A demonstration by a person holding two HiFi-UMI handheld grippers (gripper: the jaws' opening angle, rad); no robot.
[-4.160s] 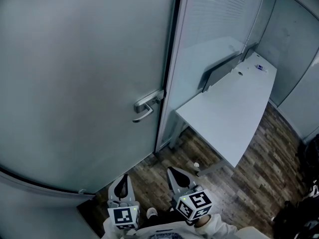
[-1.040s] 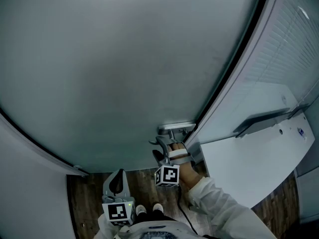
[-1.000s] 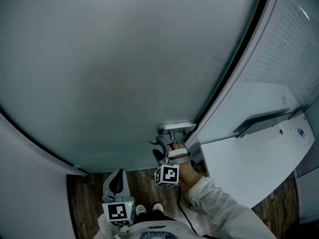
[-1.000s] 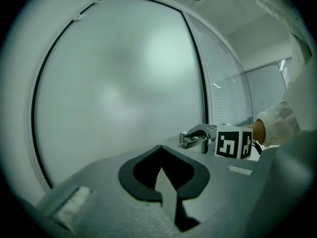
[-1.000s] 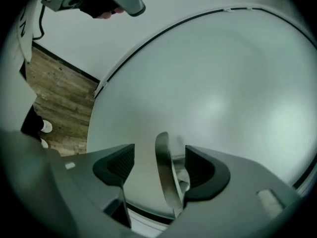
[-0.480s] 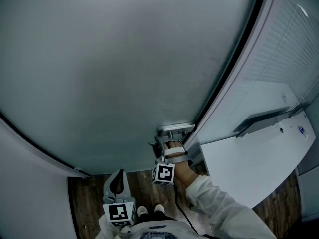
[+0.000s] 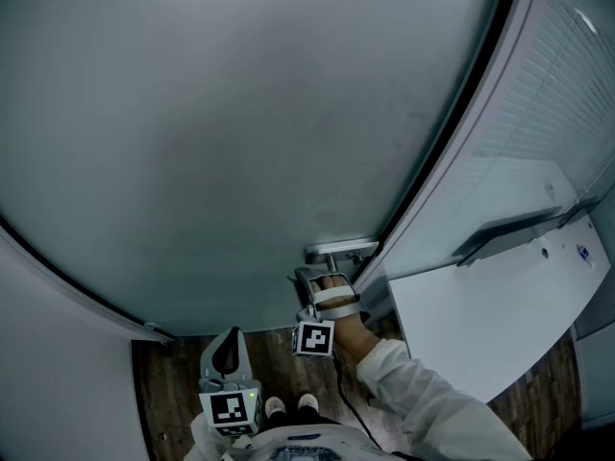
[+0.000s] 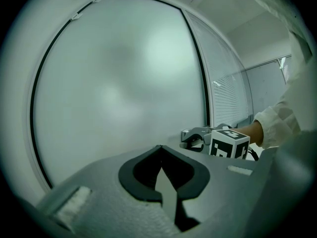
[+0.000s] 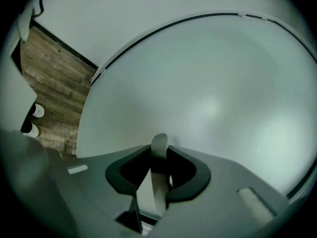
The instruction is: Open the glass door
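The frosted glass door [image 7: 240, 113] fills most of the head view. Its metal lever handle [image 7: 336, 252] sits low, near the dark door edge. My right gripper [image 7: 309, 282] is at the lever, the hand behind it. In the right gripper view the pale lever [image 9: 158, 143] stands between the dark pads of the right gripper [image 9: 159, 157]. The jaws have just been closing and now press on it. My left gripper [image 7: 229, 342] hangs low and apart from the door, shut with nothing in it. From the left gripper [image 8: 161, 150] view, the handle [image 8: 194, 134] and the right marker cube show at the right.
A white desk [image 7: 480, 315] stands right of the door, behind a glass partition with blinds [image 7: 557, 94]. A black seal [image 7: 452, 133] runs along the door's edge. Wood floor [image 7: 163, 382] and the person's shoes [image 7: 283, 406] lie below.
Since the earliest frame I have come close to the door and the right gripper has reached the handle. Over the last second its jaws closed on the lever. The left gripper stayed put.
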